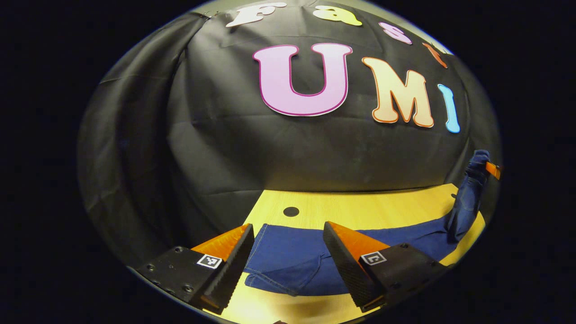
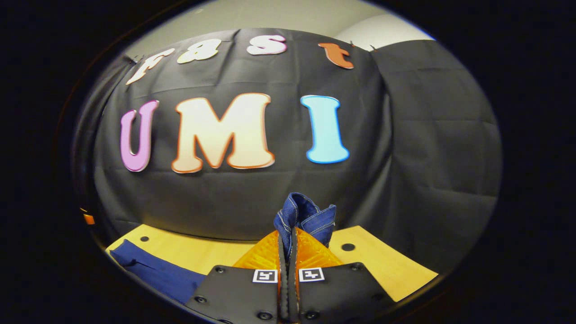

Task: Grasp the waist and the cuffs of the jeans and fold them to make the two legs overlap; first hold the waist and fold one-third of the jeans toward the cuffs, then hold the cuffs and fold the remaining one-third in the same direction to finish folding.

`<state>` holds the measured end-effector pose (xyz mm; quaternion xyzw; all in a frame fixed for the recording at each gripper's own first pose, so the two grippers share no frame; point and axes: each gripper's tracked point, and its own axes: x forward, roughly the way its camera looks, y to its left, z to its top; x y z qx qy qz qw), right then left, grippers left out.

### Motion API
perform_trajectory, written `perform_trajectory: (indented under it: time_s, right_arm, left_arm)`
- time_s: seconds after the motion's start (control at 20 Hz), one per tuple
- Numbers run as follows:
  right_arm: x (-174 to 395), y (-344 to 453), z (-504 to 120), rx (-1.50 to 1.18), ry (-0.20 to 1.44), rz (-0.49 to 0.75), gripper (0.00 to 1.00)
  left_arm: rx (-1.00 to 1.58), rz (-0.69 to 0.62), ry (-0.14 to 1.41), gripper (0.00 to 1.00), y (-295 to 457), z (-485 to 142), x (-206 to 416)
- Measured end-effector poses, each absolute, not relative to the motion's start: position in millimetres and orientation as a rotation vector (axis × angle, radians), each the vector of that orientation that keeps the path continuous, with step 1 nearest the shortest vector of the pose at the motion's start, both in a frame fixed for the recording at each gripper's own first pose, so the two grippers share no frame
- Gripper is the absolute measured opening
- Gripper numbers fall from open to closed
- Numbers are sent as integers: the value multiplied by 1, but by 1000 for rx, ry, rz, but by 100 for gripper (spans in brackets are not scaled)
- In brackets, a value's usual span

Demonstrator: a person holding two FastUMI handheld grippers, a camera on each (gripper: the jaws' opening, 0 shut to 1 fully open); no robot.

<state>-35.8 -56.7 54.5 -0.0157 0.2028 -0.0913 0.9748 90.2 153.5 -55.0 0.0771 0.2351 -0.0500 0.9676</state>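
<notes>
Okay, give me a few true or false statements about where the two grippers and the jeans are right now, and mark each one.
1. The right gripper is shut on the jeans. True.
2. The left gripper is clamped on denim. False: its jaws stand open above the jeans.
3. The jeans lie entirely flat on the table. False: one end is lifted up at the right of the left gripper view.
4. The table is wood-coloured with dark round holes. True.

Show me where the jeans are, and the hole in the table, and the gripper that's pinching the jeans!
jeans (image 1: 292, 252): left gripper view, on the flat blue cloth between the fingers.
hole (image 1: 291, 211): left gripper view, on the dark round spot in the tabletop.
right gripper (image 2: 288, 252): right gripper view, between its fingertips, shut on the denim.
</notes>
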Motion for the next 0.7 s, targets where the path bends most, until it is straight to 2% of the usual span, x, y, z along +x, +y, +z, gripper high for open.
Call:
perform_trajectory:
  time_s: [0.3,0.55,0.7]
  right_arm:
    - [-37,-68,42,4,464,-2,3]
    - [-32,-75,-6,-18,635,156,3]
    - [-31,-75,4,-62,685,219,3]
  left_arm:
    - [112,-153,528,95,187,-74,84]
    - [72,-180,589,93,205,-100,79]
    - [69,-201,652,95,210,-125,77]
